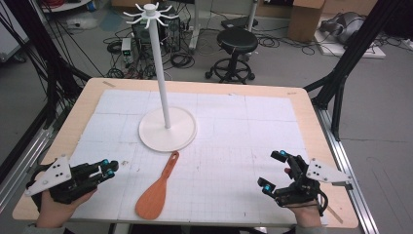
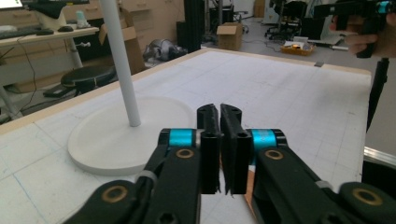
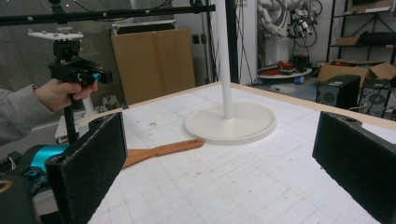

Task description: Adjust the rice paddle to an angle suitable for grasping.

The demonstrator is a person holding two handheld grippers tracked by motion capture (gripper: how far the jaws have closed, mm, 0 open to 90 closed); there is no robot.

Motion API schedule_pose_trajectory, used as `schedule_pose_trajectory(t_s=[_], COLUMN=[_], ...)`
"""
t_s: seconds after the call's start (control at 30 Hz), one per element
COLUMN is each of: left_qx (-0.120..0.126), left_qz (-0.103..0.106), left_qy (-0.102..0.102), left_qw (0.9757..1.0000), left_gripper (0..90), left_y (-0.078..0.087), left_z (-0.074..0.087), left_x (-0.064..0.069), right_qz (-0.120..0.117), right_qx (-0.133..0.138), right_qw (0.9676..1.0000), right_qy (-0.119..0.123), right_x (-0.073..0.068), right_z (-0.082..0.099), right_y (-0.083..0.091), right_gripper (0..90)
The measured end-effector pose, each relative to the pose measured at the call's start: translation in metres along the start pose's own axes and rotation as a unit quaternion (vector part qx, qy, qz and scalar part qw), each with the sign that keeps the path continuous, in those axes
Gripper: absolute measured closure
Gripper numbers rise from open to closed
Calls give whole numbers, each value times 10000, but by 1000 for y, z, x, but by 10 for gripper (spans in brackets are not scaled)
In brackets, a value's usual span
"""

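Note:
An orange wooden spatula (image 1: 156, 191) lies on the white grid mat near the front edge, handle pointing toward a white stand (image 1: 167, 127) with a tall pole and hooks on top (image 1: 151, 12). My left gripper (image 1: 111, 168) is held at the front left, jaws shut with nothing between them (image 2: 220, 140). At the front right my right gripper (image 1: 273, 171) stands open, its two black pads wide apart (image 3: 219, 154). The spatula's handle (image 3: 161, 150) and the stand's base (image 3: 229, 123) lie ahead of it. Both grippers are clear of the spatula.
The table's wooden border (image 1: 204, 87) frames the mat. A black stool (image 1: 236, 41), cables and cardboard boxes (image 1: 306, 17) are on the floor beyond. Black frame legs (image 1: 341, 78) stand at the right and left sides.

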State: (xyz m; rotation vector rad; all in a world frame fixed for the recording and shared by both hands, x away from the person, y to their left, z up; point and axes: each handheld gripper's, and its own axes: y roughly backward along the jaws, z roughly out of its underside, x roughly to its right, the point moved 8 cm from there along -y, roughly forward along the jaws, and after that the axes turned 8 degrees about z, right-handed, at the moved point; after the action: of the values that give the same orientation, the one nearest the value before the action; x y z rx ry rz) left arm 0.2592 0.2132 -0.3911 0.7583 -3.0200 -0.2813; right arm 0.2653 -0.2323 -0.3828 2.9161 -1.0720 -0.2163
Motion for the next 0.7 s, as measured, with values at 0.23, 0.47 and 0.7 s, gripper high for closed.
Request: schedule_pose_trajectory(t_s=[0.23, 0.47, 0.7], left_qx=[-82, -251, -584], left_qz=[141, 221, 234], left_qy=[89, 199, 205], left_qw=[9998, 9992, 9978], left_gripper=[895, 895, 895], left_y=[-6, -14, -22], left_z=[6, 15, 31], left_x=[2, 3, 3], right_qz=[-8, -12, -16], right_qx=[-5, -35, -80], right_qw=[10000, 10000, 10000], right_qy=[29, 1, 8], right_x=[0, -1, -1], right_z=[0, 1, 2], right_y=[-1, -1, -2], right_gripper=[21, 21, 21])
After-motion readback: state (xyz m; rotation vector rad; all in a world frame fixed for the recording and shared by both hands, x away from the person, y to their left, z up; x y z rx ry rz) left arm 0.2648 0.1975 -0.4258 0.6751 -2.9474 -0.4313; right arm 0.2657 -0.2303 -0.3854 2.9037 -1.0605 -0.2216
